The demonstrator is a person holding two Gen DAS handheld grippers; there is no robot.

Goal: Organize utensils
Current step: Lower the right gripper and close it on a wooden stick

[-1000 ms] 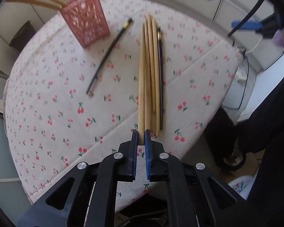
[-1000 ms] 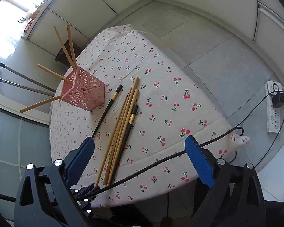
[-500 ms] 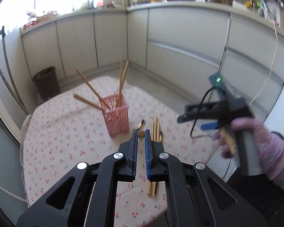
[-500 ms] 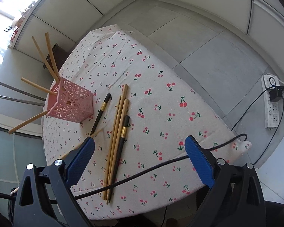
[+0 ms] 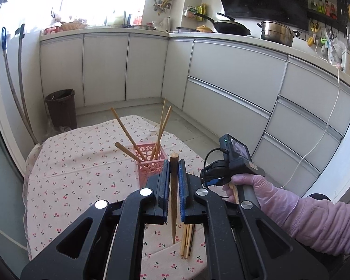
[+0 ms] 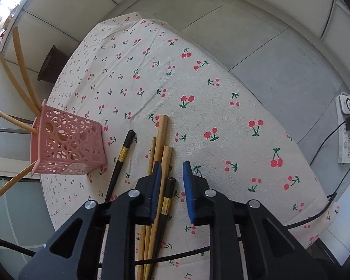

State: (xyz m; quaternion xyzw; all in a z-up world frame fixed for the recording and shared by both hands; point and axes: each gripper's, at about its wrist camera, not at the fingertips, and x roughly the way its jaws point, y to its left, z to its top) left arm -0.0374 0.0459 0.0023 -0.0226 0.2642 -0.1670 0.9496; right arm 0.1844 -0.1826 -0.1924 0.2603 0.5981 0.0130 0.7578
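Tablecloth [image 5: 81, 175] below; chopstick [image 5: 173, 200] btwn fingers [image 5: 165, 186].

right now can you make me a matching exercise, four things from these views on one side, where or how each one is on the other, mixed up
Things:
1. left gripper
2. right gripper
3. pink basket
4. black chopstick with gold band

States:
A. standing on the tablecloth with wooden chopsticks sticking out
B. open above the chopsticks lying in a bunch
C. shut on a wooden chopstick, held upright
D. lying flat between the basket and the bunch

Pairs: 1-C, 2-B, 3-A, 4-D
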